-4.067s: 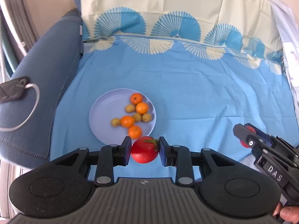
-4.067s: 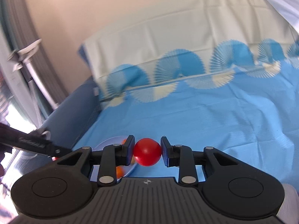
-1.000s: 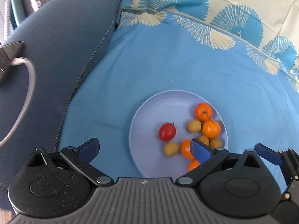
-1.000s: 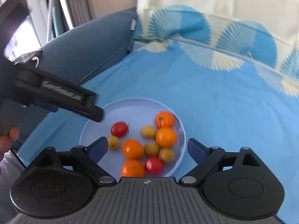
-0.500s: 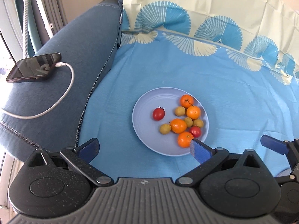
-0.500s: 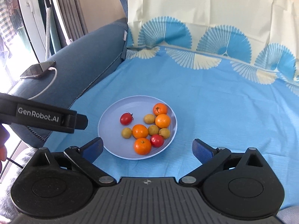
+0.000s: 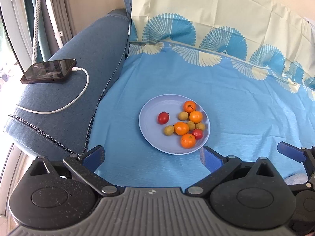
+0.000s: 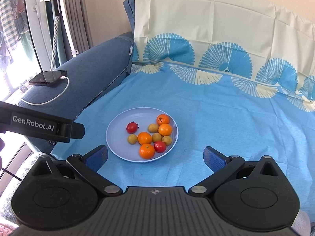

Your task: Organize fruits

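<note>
On the far left a dark phone [image 7: 49, 70] lies on the blue sofa arm [image 7: 65, 90], a white cable [image 7: 59, 106] curling from it toward the arm's near edge. The left gripper [image 7: 152, 158] hangs above the near edge of the blue cloth [image 7: 246, 102], its jaws spread wide with nothing between them. Just beyond it the pale plate [image 7: 149, 135] sits near the cloth's left edge — one red tomato [image 7: 163, 117] lies alone toward the plate's left side, and a cluster of orange citrus [image 7: 181, 128], small yellow-green fruits [image 7: 169, 130] and a second tomato [image 7: 197, 134] fills its right half, fruits touching. The right gripper [image 8: 155, 155] is at full spread too, empty, over the cloth's near edge with the plate just ahead
</note>
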`<state>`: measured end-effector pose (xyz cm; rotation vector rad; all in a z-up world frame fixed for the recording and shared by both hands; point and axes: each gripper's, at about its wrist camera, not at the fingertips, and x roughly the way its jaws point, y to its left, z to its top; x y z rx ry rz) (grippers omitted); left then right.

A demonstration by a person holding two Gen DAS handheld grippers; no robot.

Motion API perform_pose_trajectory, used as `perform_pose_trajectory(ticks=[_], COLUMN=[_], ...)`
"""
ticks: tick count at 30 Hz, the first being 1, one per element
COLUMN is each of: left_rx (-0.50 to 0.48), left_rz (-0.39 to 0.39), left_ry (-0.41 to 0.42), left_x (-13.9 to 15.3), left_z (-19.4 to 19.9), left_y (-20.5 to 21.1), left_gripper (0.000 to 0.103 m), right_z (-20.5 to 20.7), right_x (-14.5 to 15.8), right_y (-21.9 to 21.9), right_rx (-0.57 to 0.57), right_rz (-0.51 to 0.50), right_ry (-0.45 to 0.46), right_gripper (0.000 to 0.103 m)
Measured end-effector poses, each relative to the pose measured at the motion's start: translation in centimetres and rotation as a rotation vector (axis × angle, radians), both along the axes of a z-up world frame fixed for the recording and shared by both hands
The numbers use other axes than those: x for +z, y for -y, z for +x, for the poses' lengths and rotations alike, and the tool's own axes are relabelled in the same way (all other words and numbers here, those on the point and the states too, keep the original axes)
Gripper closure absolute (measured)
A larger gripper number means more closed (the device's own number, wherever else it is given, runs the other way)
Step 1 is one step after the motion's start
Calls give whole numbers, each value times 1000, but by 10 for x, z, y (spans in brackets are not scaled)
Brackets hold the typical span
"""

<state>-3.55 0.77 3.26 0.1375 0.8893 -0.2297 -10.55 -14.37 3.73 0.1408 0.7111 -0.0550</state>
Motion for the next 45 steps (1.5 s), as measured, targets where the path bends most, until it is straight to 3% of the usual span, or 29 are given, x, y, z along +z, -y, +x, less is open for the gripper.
perform_pose_trajectory(ticks=[27,45], left_rx=[2,36], left_rz=[29,97], left_ry=[16,13], left_x=[3,-10], left_z=[-9,1], left_y=[1,5], left_gripper=[0,0], right_z=[-17,-15], right_x=[8,9], right_y=[-4,-1], right_rx=[-20,-31], right_rz=[-22,-24], right_ry=[32,37], right_gripper=[1,1])
